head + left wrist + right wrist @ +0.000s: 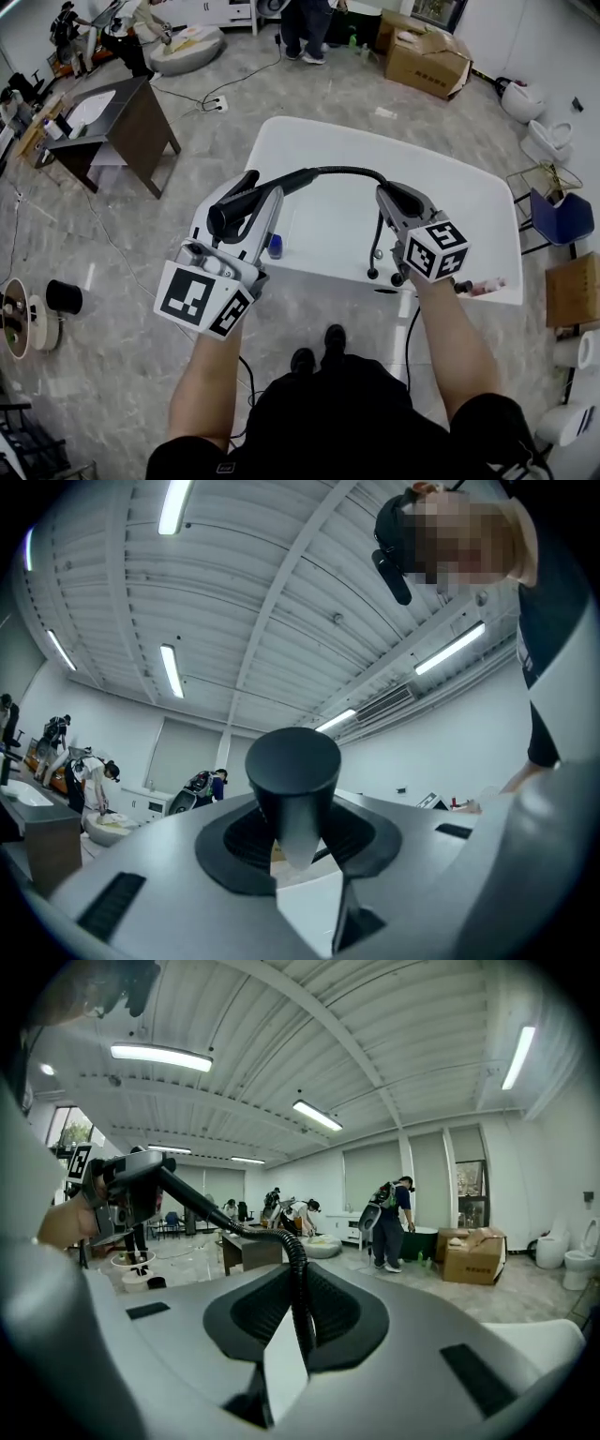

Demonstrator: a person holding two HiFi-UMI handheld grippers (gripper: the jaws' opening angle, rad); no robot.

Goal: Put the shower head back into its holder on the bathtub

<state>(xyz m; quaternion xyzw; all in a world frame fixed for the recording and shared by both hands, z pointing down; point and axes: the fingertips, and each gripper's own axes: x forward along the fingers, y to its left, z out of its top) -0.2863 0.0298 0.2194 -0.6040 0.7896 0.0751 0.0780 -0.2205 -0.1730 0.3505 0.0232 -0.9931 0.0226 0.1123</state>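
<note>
Over the white bathtub (450,187) I hold a black shower head (239,206) and its black ribbed hose (337,172). My left gripper (255,204) is shut on the shower head's handle, whose round black end (292,780) stands up between the jaws of the left gripper (302,860). The hose arcs rightward to my right gripper (398,202), which is shut on it. In the right gripper view the hose (298,1279) rises from the right gripper (295,1340) toward the shower head (131,1180) at the left. Black fittings (380,258) stand on the tub's near rim.
A small blue bottle (275,246) sits on the tub's rim by the left gripper. A brown table (131,117) stands at the left, a cardboard box (427,61) at the back. White toilets (539,98) and a blue chair (561,217) are on the right. Several people work at the far end.
</note>
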